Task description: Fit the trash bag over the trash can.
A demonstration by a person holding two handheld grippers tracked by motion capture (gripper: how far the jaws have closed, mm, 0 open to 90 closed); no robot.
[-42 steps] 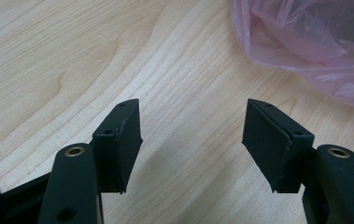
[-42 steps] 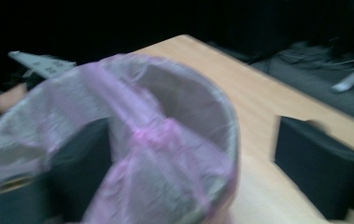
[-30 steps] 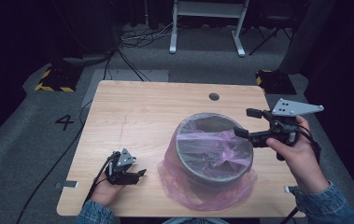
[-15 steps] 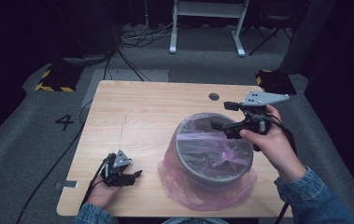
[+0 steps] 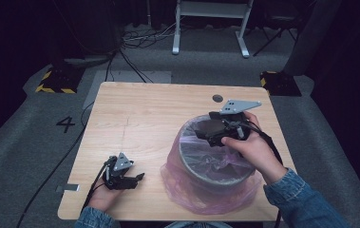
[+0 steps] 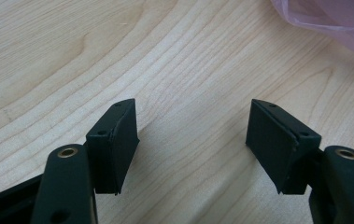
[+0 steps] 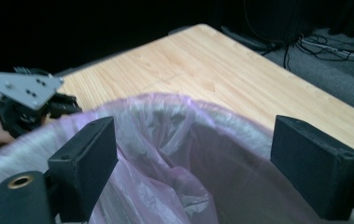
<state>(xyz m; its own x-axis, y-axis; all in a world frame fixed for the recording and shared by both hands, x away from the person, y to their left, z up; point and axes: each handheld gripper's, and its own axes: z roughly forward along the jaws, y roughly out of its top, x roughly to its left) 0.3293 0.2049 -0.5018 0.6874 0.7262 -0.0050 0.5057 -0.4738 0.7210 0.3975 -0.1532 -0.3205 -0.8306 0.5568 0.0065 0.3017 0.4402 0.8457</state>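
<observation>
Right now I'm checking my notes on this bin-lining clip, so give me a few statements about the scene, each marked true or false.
1. The pink bag lines the grey bin and spills over its rim onto the table. True.
2. The right gripper is clamped shut on the bag. False: its jaws stand wide apart above the bin's opening, gripping nothing.
3. The left gripper is low over the table, left of the bin. True.
4. The left gripper holds a corner of the bag. False: its jaws are open over bare wood, with the bag off to one side.
5. The bin lies tipped on its side. False: it stands upright, mouth up.
</observation>
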